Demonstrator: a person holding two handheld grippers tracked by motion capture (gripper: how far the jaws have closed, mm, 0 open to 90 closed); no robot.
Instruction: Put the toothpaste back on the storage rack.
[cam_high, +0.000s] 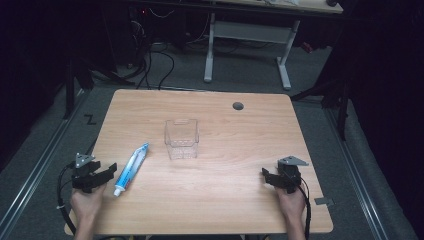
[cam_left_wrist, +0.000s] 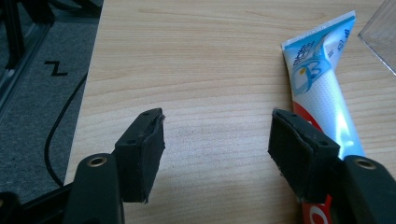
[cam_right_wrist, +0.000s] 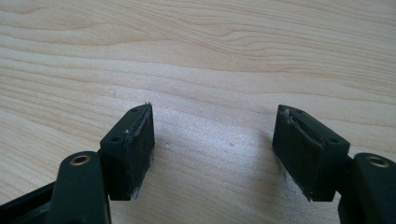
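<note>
left claw (cam_high: 107, 172): released, bare wood between its jaws, just beside the toothpaste tube
toothpaste tube (cam_high: 131, 169): flat on the surface (cam_high: 240, 200), near the clear box (cam_high: 181, 138)
right claw (cam_high: 267, 177): released, nothing between its jaws

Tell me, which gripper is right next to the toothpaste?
The left gripper: the toothpaste tube lies right beside it. The right gripper sits far across the table.

Clear bin (cam_high: 181, 138) blocks centre; table (cam_high: 240, 150) elsewhere open.
</note>
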